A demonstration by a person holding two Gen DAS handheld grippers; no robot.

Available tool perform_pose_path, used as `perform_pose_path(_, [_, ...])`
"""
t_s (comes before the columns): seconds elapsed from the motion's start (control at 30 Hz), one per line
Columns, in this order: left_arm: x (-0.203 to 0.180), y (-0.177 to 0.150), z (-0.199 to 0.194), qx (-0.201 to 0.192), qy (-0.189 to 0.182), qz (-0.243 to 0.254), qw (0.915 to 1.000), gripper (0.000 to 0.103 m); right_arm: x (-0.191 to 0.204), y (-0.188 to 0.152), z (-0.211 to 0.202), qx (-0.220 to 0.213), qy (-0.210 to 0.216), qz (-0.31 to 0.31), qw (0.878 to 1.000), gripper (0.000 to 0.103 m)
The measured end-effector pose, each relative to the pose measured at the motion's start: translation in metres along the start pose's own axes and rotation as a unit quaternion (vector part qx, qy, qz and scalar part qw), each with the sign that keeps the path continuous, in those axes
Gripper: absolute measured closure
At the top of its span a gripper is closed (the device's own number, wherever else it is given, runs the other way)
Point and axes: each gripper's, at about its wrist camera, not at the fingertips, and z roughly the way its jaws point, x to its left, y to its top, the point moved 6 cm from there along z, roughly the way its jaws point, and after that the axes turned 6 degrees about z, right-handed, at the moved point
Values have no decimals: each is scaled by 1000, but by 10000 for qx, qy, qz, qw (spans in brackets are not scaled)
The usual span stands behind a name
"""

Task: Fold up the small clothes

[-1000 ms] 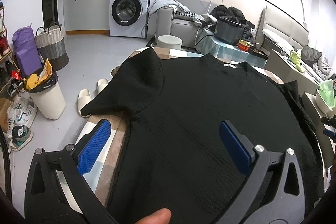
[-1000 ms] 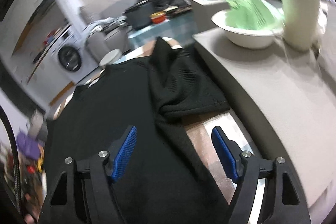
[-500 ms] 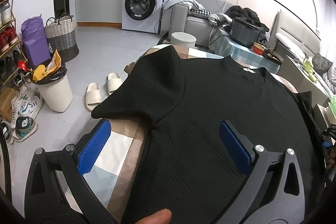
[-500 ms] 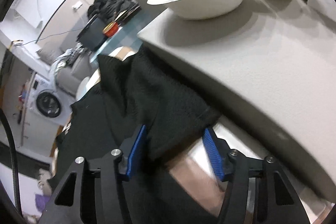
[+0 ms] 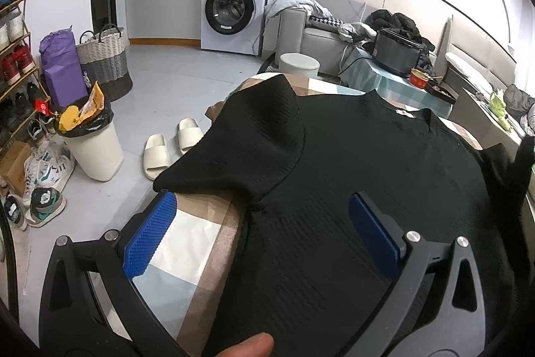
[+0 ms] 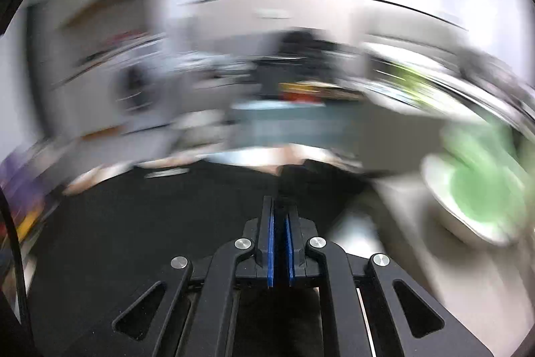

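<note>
A black knit top lies spread on the checked tablecloth, its left sleeve folded inward near the table's left edge. My left gripper is open, its blue pads above the top's left side seam, holding nothing. In the blurred right wrist view, my right gripper is shut on the top's right sleeve, which rises in a dark bunch from the pads. The black top fills the lower left there.
A white bin, slippers and shoes stand on the floor to the left. A washing machine, sofa and low table with a cooker are behind. A white bowl with green paper sits on the grey counter at right.
My right gripper closed on the right sleeve and is swinging fast, so its view is blurred. My left gripper stayed open and shifted slightly left over the top.
</note>
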Motion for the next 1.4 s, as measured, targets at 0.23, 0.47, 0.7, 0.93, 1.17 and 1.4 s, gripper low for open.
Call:
perform_pose_path(0.23, [6,-2,-6,-7,82,-101,9999,1,48,-73,24,1517,1210,-519,9796,84])
perform_pose_path(0.47, [9,-5,1,120,90,-210,9997,1,11,-74,23,1291,559,315,9896,67])
perform_pose_path(0.7, [44,-12,19,395,39,-1018,9940,1,37,-92,45,1757,651,17,9823,67])
perform_pose_path(0.93, [89,-25,34,734,-340,-2126,9738,16,35,-91,23,1460,597,291,9871,67])
perform_pose_path(1.17, [126,-29,68,844,-701,-3135,9432,17,34,-86,10,1252,618,348,9896,67])
perform_pose_path(1.4, [137,-27,115,1128,-534,-3160,9405,29,29,-85,2,1154,611,425,9905,67])
